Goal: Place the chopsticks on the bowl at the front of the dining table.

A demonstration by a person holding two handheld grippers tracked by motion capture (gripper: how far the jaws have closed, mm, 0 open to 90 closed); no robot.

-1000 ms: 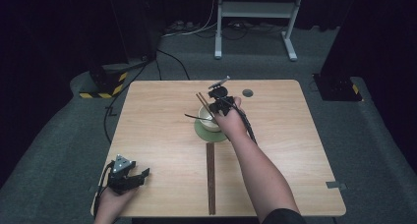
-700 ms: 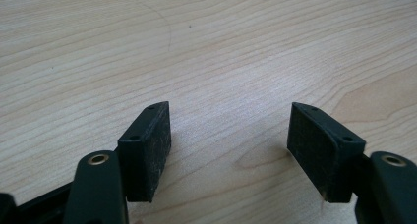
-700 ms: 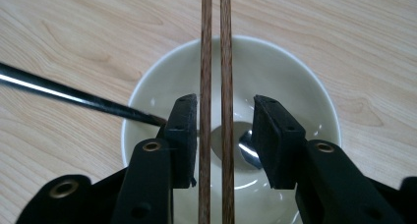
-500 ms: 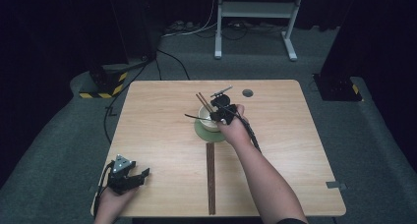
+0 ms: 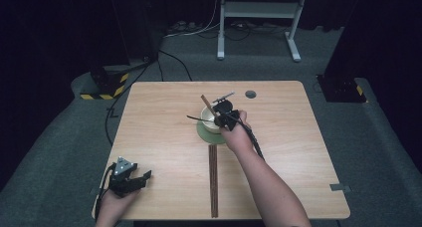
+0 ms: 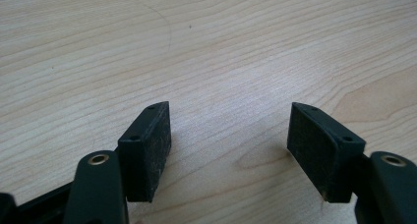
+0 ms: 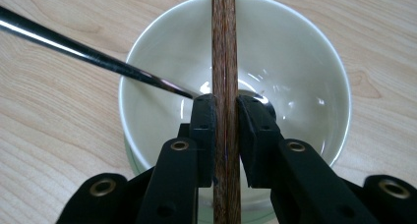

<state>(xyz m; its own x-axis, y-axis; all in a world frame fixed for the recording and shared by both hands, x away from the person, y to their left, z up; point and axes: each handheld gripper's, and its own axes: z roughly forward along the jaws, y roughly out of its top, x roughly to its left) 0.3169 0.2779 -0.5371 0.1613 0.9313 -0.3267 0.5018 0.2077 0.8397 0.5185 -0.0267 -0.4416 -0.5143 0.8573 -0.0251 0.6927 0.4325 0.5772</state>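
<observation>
Wooden table (image 5: 298, 152): green coaster (image 5: 205, 134), chopsticks (image 5: 213, 182).

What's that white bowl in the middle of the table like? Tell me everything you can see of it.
The round white glossy bowl, ceramic by its look, stands upright on a round green coaster near the middle of the light wooden table. It looks empty of food. A thin shiny metal utensil handle leans into it over the rim. Dark brown wooden chopsticks stand in it, clamped between the black tongs of the right gripper.
</observation>
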